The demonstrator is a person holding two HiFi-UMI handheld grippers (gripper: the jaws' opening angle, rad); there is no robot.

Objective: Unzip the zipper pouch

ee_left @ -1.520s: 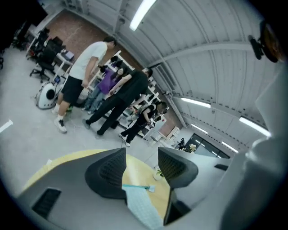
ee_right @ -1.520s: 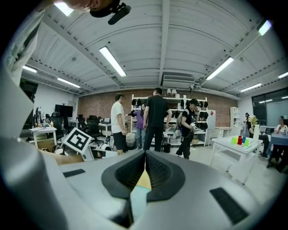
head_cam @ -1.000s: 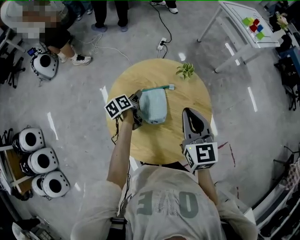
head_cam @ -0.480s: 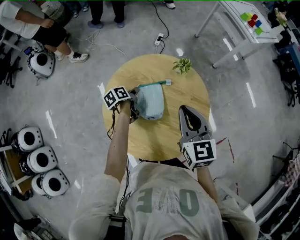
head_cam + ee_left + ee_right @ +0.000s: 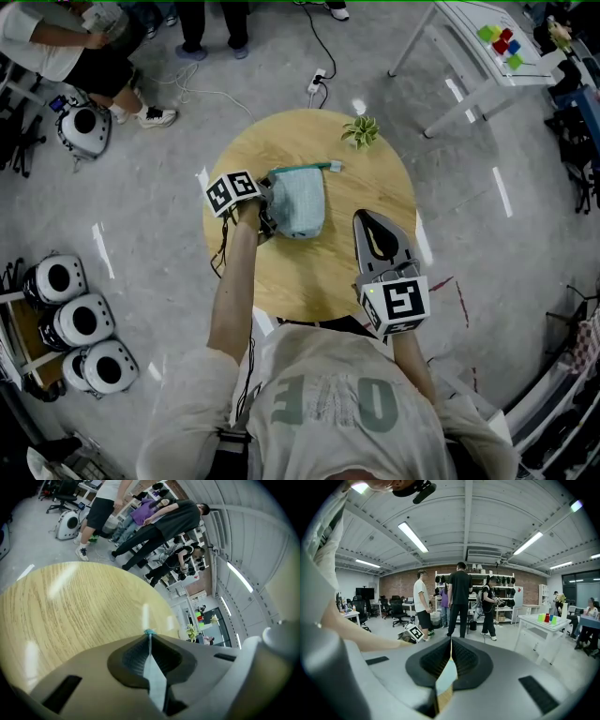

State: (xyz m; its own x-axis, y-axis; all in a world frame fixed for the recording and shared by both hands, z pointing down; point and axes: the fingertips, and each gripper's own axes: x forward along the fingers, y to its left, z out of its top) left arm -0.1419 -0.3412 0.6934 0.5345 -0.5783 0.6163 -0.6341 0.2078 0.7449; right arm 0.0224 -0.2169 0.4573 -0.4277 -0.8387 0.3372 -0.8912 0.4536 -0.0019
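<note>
Left tongs [image 5: 269,199], just closed, pinch the pouch [image 5: 300,204] corner; right tongs [image 5: 368,220] together, empty. Thin pinch may slip when the zipper [image 5: 300,170] is pulled.

The left hand-held gripper [image 5: 270,202] just closed onto the zipper pouch [image 5: 300,204].

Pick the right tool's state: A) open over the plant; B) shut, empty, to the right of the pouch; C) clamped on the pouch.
B: the right tool has its jaws together with nothing between them, over the right side of the table, apart from the pouch.
</note>
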